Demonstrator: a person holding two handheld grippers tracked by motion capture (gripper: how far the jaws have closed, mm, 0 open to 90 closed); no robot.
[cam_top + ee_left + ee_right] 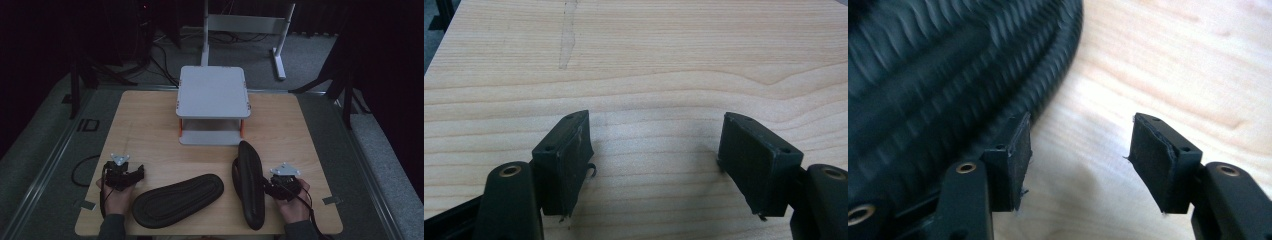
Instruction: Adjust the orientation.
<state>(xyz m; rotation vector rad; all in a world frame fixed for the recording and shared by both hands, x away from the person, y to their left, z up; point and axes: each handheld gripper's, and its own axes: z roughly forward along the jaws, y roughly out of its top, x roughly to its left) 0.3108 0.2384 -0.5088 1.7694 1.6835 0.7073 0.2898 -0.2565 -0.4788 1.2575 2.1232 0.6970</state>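
Two black slippers [178, 200] [249, 182], one grey two-tier rack [213, 104], one wooden table [145, 127].

The letters "ID" stand in dark print on the grey floor mat [60, 145] just left of the wooden table's far left corner, seen in the high view. No other text, label, brand, number or sign can be read on anything else in the pictures.
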